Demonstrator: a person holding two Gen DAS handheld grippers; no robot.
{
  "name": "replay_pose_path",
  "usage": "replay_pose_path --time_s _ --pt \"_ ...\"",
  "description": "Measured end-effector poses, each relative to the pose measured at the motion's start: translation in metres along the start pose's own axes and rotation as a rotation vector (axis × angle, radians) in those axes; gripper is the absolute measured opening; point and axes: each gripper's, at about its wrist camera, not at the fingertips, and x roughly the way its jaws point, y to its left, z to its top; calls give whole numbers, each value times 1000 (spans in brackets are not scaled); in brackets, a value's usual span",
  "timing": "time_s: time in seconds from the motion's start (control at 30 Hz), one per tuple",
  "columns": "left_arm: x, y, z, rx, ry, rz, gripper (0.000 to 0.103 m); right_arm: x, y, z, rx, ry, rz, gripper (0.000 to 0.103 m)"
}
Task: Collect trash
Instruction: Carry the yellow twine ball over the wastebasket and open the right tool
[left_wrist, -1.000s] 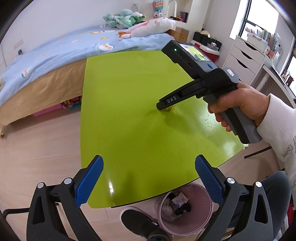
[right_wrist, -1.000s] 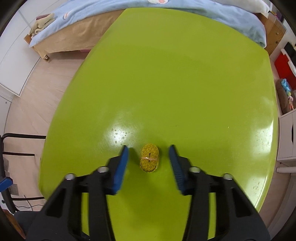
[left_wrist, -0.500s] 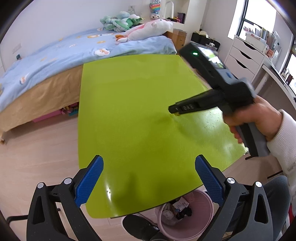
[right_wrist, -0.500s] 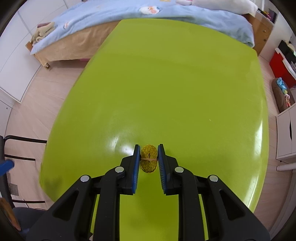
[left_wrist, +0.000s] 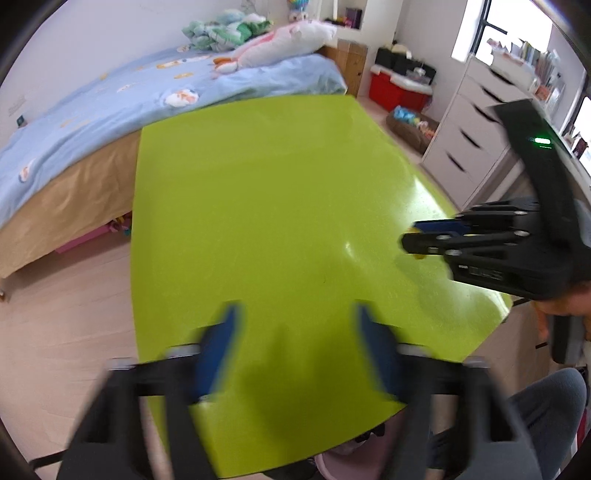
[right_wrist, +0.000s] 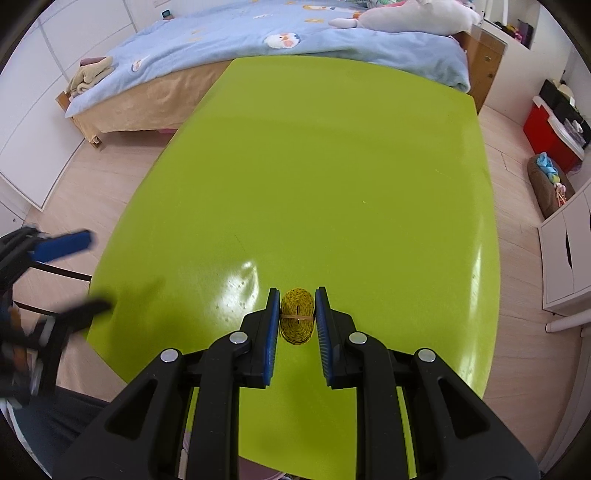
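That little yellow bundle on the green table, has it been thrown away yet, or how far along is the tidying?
Not yet. The right gripper is shut on the yellow bundle, above the green table. The left gripper has just been closing, with nothing between its jaws. Still left: carrying the bundle to the pink bin peeking out under the table's near edge and dropping it in.

text: none legible | right hand-held gripper body label: blurred, unreadable

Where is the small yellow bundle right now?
In the right wrist view, the yellow bundle sits clamped between the right gripper pads, over the near part of the green table.
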Motion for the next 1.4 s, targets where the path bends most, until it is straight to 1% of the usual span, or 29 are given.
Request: replay_pose_path --time_s 0.03,0.07,0.37,0.8,1.07,1.13,1.4 --pt "4 0 2 1 11 11 5 -2 -1 -3 0 -3 -1 19" --pt "6 0 2 1 19 13 0 -4 -2 -5 1 -6 -1 19" --pt "1 -10 1 15 1 0 0 -22 -3 -15 2 -46 1 19" --pt "-34 -27 -14 43 -51 -3 0 -58 10 -43 -16 -106 12 19" --pt "-50 -38 -32 65 -80 1 0 -85 17 -77 -23 -156 25 19" --pt "-54 -41 -38 63 -86 -10 0 -91 20 -86 -28 -166 26 19" --pt "-72 -58 -75 82 -102 -37 0 -113 33 -129 -42 -198 63 19"
